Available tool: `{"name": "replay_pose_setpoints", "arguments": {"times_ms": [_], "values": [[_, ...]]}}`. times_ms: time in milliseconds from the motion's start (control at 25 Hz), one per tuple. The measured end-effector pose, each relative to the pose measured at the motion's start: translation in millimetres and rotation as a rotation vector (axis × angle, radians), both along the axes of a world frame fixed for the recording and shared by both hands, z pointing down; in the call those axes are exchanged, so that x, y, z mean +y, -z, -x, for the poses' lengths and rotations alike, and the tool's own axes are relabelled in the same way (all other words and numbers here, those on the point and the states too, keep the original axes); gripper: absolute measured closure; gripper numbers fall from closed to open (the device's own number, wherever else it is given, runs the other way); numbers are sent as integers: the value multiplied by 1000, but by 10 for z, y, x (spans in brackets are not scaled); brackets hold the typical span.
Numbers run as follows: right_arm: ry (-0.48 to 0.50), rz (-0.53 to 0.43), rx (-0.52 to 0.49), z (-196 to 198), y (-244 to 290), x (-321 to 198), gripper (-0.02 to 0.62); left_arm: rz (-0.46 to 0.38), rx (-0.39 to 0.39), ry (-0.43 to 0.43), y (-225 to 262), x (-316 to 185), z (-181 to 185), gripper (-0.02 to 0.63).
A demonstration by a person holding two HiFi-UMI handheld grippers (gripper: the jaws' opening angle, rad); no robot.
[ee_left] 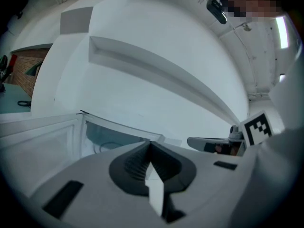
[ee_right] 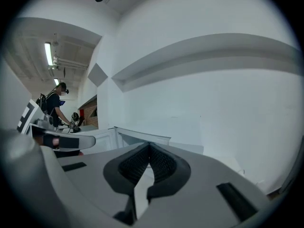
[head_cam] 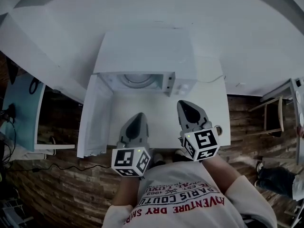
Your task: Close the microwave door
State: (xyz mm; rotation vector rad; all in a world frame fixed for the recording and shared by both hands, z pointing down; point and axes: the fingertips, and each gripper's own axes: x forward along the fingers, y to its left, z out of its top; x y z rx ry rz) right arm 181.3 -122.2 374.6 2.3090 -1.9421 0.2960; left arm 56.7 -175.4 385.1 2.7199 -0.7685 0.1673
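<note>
both idle: left gripper (head_cam: 137,117) and right gripper (head_cam: 186,104), fingers together, empty. microwave door (head_cam: 95,115) swung open, just left of left fingers; microwave (head_cam: 145,56) ahead. approach step, judged. next: left fingers behind door, sweep it right until shut.

microwave door (head_cam: 95,118) open leftward, tabletop (head_cam: 161,112) free ahead

Smooth matt microwave (head_cam: 145,51) casing, smooth table (head_cam: 156,125)
</note>
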Motion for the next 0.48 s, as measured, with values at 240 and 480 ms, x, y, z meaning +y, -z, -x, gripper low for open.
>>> {"name": "replay_pose_setpoints", "arguments": {"times_ms": [240, 480], "values": [[-16, 8, 34, -438, 21, -381, 583, -1, 11, 98, 13, -302, -26, 607], [-17, 40, 12, -776, -73, -664, 583, 0, -16, 197, -22, -372, 6, 607]]}}
